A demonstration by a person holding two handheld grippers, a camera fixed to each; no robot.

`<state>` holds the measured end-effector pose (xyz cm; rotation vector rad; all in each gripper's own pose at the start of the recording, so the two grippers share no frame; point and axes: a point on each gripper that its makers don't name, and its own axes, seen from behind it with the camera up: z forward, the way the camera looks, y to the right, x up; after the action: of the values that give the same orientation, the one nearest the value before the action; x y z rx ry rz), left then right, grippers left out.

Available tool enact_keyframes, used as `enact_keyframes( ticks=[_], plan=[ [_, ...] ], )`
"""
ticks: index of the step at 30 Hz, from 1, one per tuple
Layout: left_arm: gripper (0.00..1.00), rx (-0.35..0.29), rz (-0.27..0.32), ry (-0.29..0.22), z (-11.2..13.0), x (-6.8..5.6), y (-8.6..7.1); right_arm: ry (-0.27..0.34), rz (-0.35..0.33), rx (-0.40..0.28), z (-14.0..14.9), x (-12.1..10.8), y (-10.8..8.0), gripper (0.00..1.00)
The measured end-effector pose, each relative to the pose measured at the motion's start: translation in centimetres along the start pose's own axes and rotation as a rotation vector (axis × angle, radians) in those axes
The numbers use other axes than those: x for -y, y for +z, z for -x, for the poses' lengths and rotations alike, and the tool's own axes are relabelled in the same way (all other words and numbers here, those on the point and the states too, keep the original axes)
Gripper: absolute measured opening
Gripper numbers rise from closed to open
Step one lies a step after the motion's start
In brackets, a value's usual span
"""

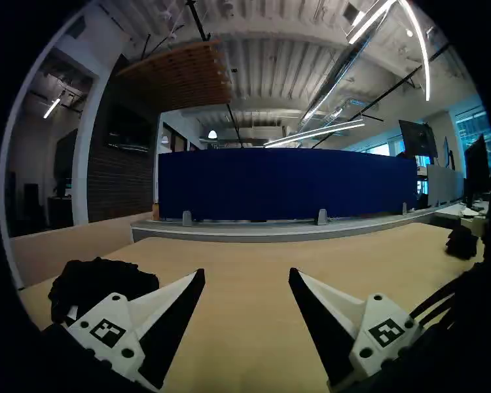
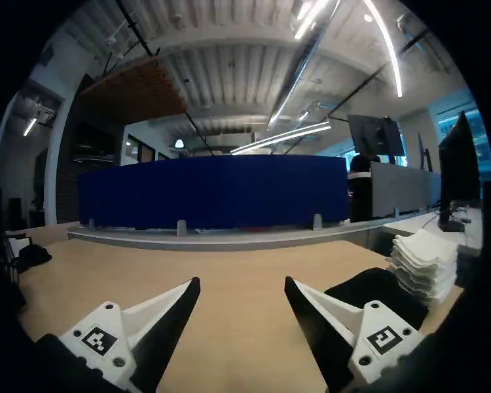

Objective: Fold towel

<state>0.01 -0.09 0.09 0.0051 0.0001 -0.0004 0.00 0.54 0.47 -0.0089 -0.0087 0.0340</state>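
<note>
Left claw [image 1: 245, 272] spread wide, nothing between its fingers [image 1: 173, 314], low over counter [image 1: 258, 340]. Crumpled black towel [image 1: 98, 281] sits at counter's left edge. Right claw [image 2: 241, 281] also spread, empty, over counter. Flat black towel [image 2: 376, 285] lies at counter's right edge, stack of white towels [image 2: 425, 262] just beside it. Blue divider [image 2: 213, 190] runs along counter's far side.

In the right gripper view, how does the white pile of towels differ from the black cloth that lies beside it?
Colour: the white towel pile is white, while the black cloth is black. State: the pile is folded and stacked in neat layers, while the cloth lies loose in one heap. Height: the pile stands tall and the cloth stays low. Both rest on the wooden table.
</note>
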Motion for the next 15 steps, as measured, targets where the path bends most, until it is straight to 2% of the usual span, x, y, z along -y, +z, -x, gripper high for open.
enact_keyframes(
  ticks=[15],
  plan=[
    [0.95,0.000,0.000,0.000,-0.10,0.03,0.04,-0.035,-0.021,-0.007,0.09,0.95,-0.46,1.00]
  ],
)
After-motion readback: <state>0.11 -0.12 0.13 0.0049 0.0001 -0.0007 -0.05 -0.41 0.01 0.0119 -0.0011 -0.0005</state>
